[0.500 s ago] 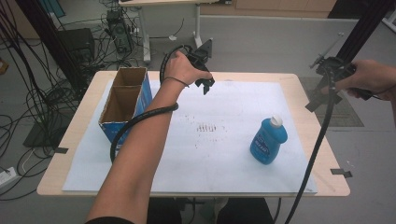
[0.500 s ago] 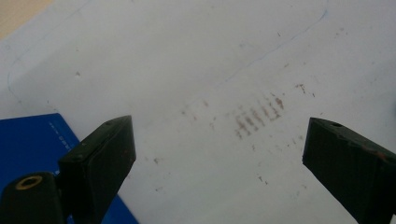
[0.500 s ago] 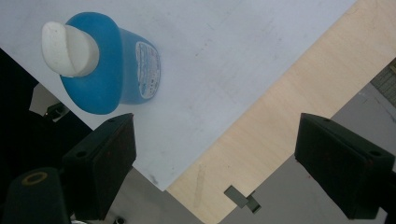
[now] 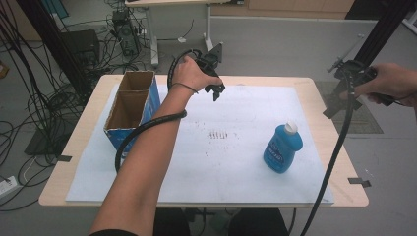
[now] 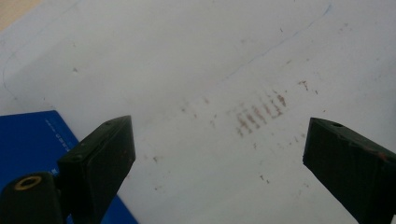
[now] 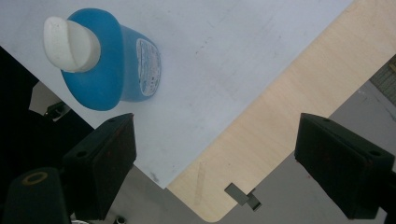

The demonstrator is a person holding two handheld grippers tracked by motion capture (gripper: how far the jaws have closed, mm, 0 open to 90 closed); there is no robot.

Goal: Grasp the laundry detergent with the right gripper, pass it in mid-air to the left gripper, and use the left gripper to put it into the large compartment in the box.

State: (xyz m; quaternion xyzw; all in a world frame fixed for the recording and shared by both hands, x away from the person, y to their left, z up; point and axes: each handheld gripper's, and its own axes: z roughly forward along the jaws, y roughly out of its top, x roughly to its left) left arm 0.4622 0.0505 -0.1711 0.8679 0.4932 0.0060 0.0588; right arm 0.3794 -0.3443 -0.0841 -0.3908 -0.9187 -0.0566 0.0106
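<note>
A blue bottle (image 4: 282,149) with a white cap stands upright on the white sheet (image 4: 236,162), right of the middle. In the right gripper view the bottle (image 6: 112,65) lies at the upper left, beyond the jaws. My left gripper (image 4: 216,92) hangs over the far part of the sheet, open, with nothing between its jaws. The left gripper (image 5: 217,149) looks down on bare sheet with brown marks (image 5: 259,112). My right gripper (image 4: 339,101) is held past the table's right edge, and this right gripper (image 6: 215,158) is open and empty.
An open cardboard box (image 4: 129,105) with blue sides and two compartments stands at the table's left; a corner of the box (image 5: 32,140) is near my left jaw. The wooden table edge (image 6: 280,116) runs under the right gripper. Cables and stands crowd the floor behind.
</note>
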